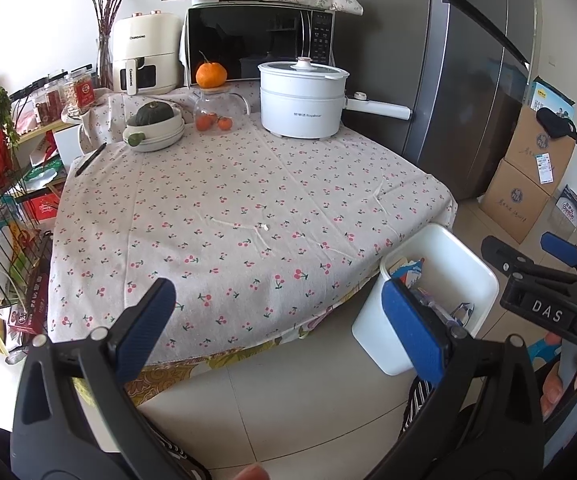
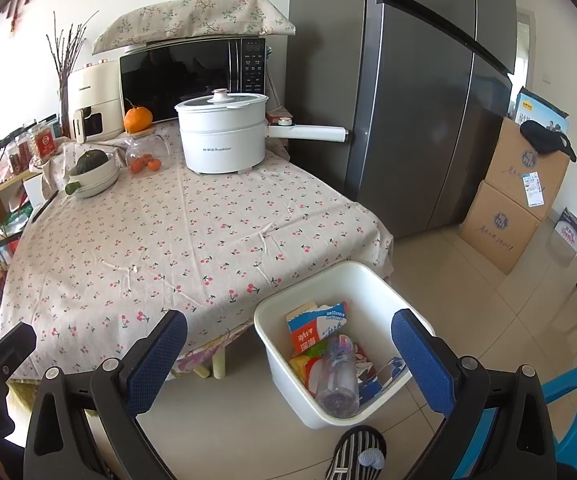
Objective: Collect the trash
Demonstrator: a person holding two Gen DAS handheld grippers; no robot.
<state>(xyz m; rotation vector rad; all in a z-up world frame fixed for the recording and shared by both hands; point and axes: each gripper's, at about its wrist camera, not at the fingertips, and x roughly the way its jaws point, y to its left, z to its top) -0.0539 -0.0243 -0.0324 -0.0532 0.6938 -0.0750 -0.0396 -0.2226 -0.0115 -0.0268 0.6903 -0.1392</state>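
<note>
Left gripper [image 1: 278, 320]: its blue-padded fingers [image 1: 148, 320] are spread wide with nothing between them; it is held above the near edge of the table, over the tiled floor.
Right gripper [image 2: 288, 354]: its blue-padded fingers [image 2: 158, 354] are likewise spread wide and empty; it is held over the floor, with the bin seen between the fingers. In the left wrist view it is seen at the right edge [image 1: 536, 258].
White rectangular plastic bin [image 2: 272, 320]: it stands on the beige tiled floor [image 2: 448, 264], just beside the table's near right corner.
Trash: it is all seen inside the bin. A clear plastic bottle [image 2: 338, 376] lies on top, beside a blue, white and red carton [image 2: 316, 326], with more wrappers underneath that cannot be told apart.
Table [image 1: 248, 200]: it is covered by a pale cloth printed with red cherries. A tiny white scrap [image 1: 264, 226] is seen on the cloth near the middle; what it is cannot be told.
Far end of the table: a white electric pot with a long handle [image 1: 302, 100], a glass jug holding small oranges [image 1: 214, 114], a large orange [image 1: 211, 74] resting on the jug's lid, and a white bowl holding a dark green squash [image 1: 154, 130] are set there.
Behind the table: a black-fronted microwave [image 1: 256, 46] and a cream air fryer [image 1: 146, 56] are seen.
Right side: a grey refrigerator [image 2: 420, 112] and stacked cardboard boxes [image 2: 516, 196] are seen.
</note>
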